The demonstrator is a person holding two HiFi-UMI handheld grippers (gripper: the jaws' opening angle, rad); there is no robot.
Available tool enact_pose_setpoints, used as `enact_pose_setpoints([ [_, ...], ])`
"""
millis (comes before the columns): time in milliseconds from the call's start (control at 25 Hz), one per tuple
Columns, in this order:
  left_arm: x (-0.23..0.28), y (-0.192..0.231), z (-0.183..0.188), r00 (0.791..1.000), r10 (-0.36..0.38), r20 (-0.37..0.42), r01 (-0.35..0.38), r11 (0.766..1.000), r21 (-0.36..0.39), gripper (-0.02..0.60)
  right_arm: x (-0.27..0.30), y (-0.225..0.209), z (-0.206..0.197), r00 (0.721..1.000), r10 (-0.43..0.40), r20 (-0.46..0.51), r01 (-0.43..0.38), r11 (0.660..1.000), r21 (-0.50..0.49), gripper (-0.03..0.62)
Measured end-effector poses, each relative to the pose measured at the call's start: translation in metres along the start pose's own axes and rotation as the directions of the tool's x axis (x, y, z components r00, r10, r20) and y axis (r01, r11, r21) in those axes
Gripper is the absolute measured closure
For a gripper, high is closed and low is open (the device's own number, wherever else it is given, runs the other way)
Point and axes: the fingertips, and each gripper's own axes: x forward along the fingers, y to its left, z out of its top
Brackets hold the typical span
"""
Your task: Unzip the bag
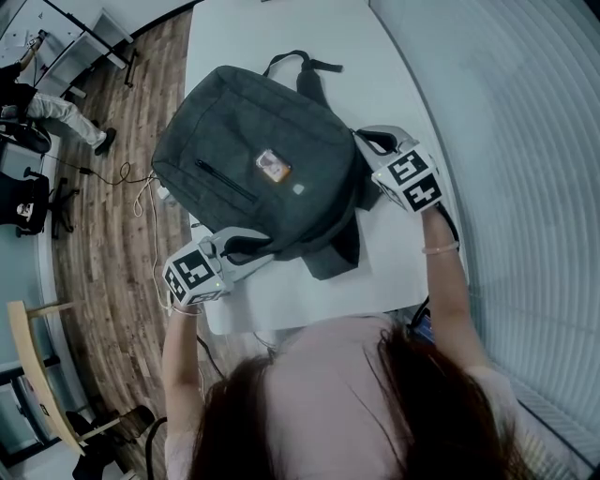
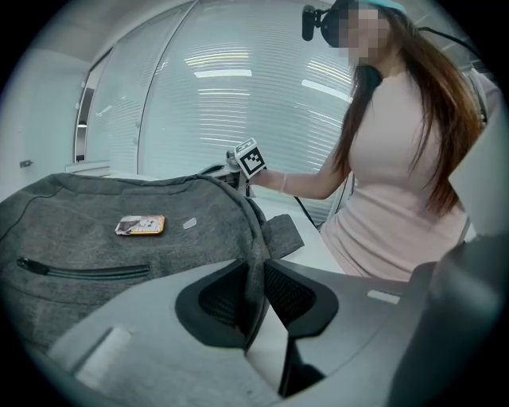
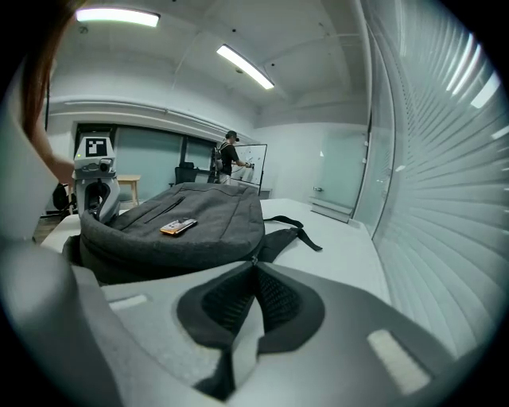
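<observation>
A dark grey backpack [image 1: 253, 169] lies flat on the white table [image 1: 281, 28], with an orange badge [image 1: 273, 167] and a closed front-pocket zip [image 1: 225, 180] facing up. My left gripper [image 1: 246, 246] is at the bag's near left corner. In the left gripper view it [image 2: 256, 298] is shut on a fold of the grey fabric. My right gripper [image 1: 367, 141] is against the bag's right side. In the right gripper view its tips [image 3: 253, 270] meet at the side seam, pinched on a small zip pull. The main zip's teeth are hidden.
The carry handle and straps [image 1: 300, 61] trail off the bag's far end. A loose strap [image 3: 290, 234] lies on the table to the right. A wall of blinds [image 1: 525, 141] runs along the right; wooden floor [image 1: 103, 234] with a chair lies left. The table's near edge is close to my body.
</observation>
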Motion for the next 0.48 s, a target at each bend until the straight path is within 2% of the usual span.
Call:
enact_pose_setpoints([
  [480, 0.002, 0.001, 0.001, 1.0, -0.008, 0.013, 0.008, 1.0, 0.016, 0.495, 0.022, -0.012, 0.002, 0.983, 0.17, 0.067, -0.169, 0.985, -0.022, 0.583],
])
